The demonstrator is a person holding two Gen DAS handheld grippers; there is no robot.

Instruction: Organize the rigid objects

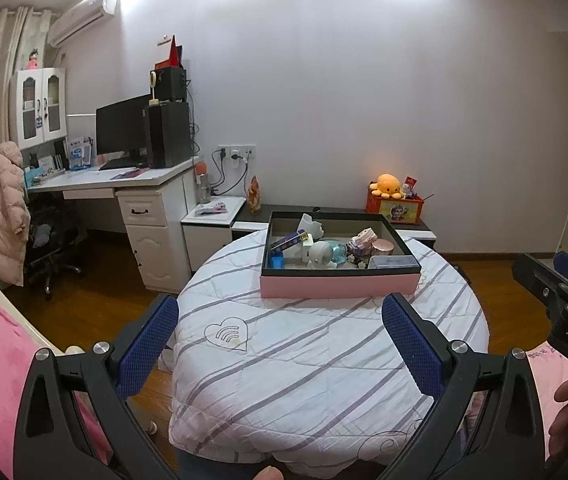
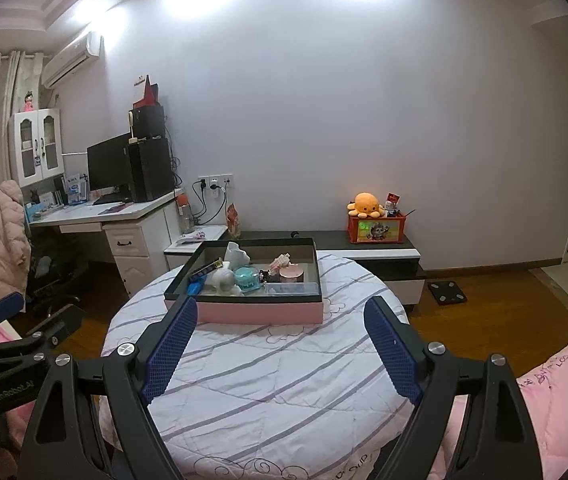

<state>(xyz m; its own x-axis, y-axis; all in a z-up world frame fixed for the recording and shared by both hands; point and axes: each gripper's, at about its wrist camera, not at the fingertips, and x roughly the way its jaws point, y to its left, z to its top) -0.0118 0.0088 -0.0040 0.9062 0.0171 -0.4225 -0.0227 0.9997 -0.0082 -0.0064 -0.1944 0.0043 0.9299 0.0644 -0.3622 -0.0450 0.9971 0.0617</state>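
Both tools, left tool (image 1: 280, 344) and right tool (image 2: 280, 346), wide open, empty; ahead, shallow pink cardboard box (image 2: 260, 312) crammed with trinkets on quilted round desk (image 2: 264, 380); risk: clumsy reach topples crowded neighbours

- Ceiling lights glared white high above the fingers (image 1: 150, 352), washing out the upper wall (image 2: 363, 120).
- Fisheye bending and dark vignetting marked the edges.
- Focus stayed fairly sharp.

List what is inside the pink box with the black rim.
Inside the pink cardboard box with the black rim: a white rounded figurine, a teal round container, a pink round tin, a clear rectangular plastic case, a dark flat packet. The near wall hides the floor.
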